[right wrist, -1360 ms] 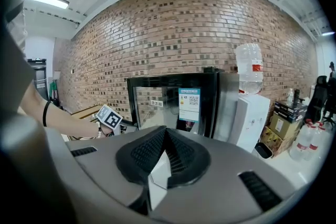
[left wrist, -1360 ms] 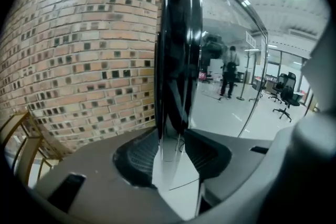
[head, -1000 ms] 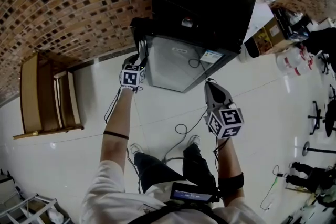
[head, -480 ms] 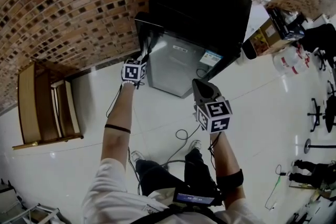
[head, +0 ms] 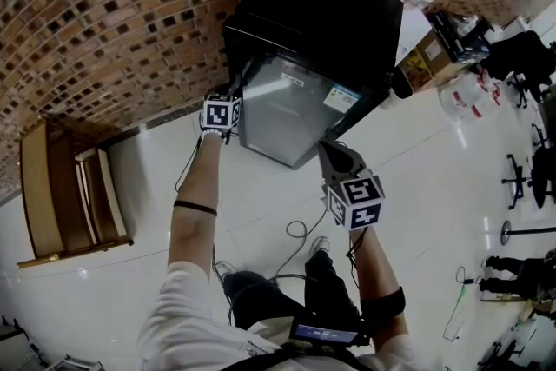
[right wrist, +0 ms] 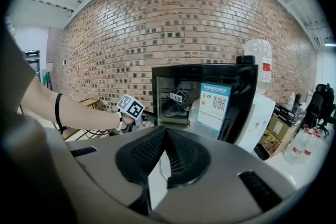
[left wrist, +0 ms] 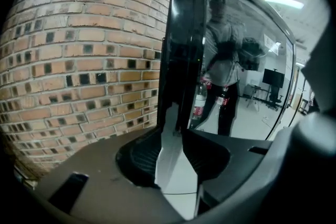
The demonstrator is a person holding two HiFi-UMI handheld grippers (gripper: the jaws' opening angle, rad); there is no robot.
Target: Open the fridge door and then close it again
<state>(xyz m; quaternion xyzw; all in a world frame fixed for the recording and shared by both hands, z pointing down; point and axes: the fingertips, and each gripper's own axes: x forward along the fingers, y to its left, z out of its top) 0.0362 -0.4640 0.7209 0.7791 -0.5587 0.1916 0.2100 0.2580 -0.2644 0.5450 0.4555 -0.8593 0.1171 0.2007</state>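
Left gripper [left wrist: 172, 131] jaws apart, just been closing, fridge door [head: 282, 113] edge at tips, unpinched: likely swinging it closed. Right gripper [right wrist: 165, 132] clamped empty, parked clear.

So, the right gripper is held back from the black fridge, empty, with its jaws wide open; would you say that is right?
Not quite. The right gripper has its jaws shut, pads together, not wide open; the right gripper view shows this plainly. The rest stands: nothing is between the pads, and the gripper is held back from the black fridge.
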